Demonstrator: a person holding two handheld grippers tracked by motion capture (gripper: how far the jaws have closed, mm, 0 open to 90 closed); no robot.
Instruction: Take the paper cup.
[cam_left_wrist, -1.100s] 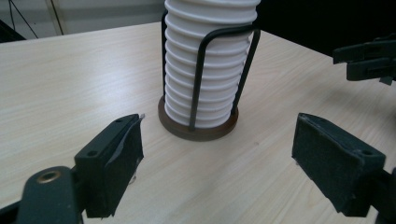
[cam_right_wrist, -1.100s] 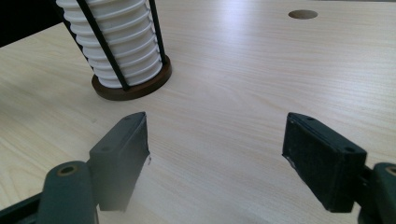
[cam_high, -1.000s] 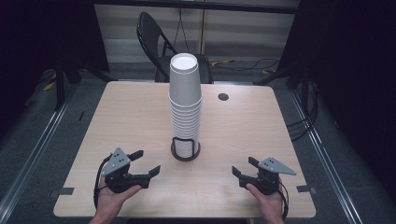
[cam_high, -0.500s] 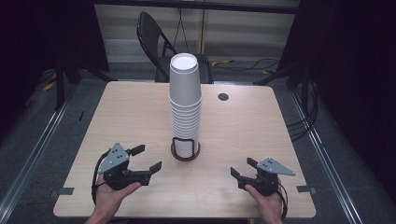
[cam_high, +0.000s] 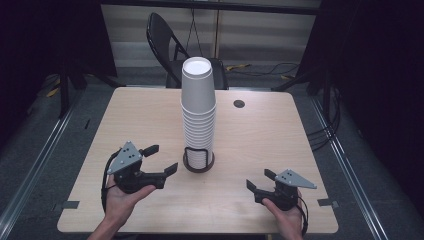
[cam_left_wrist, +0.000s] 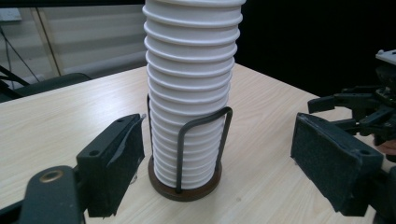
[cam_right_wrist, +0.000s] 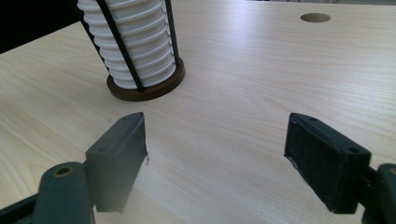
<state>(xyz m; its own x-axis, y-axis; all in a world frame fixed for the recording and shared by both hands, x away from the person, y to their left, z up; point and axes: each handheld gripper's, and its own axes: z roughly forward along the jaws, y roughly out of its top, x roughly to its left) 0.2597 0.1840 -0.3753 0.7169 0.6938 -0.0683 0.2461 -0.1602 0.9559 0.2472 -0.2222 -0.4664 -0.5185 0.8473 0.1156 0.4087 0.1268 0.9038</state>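
Observation:
A tall stack of white paper cups (cam_high: 198, 105) stands upside down in a dark wire holder with a round brown base (cam_high: 192, 166) at the table's middle. My left gripper (cam_high: 161, 158) hovers just left of the holder, lifted off the table in the person's hand. Its jaws are open and have just opened a little further, with nothing gripped. In the left gripper view the cup stack (cam_left_wrist: 191, 70) rises ahead between the left gripper's (cam_left_wrist: 217, 135) black pads. My right gripper (cam_high: 259, 179) rests open near the front right. The holder base (cam_right_wrist: 149, 88) lies beyond the right gripper (cam_right_wrist: 217, 126).
The light wooden table (cam_high: 280, 135) has a round cable hole (cam_high: 239, 104) at the back right. A black folding chair (cam_high: 165, 45) stands behind the table. Metal rails run along the floor at both sides.
The left hand has lifted its gripper off the table and brought it slightly nearer the cup holder. The right gripper has kept still.

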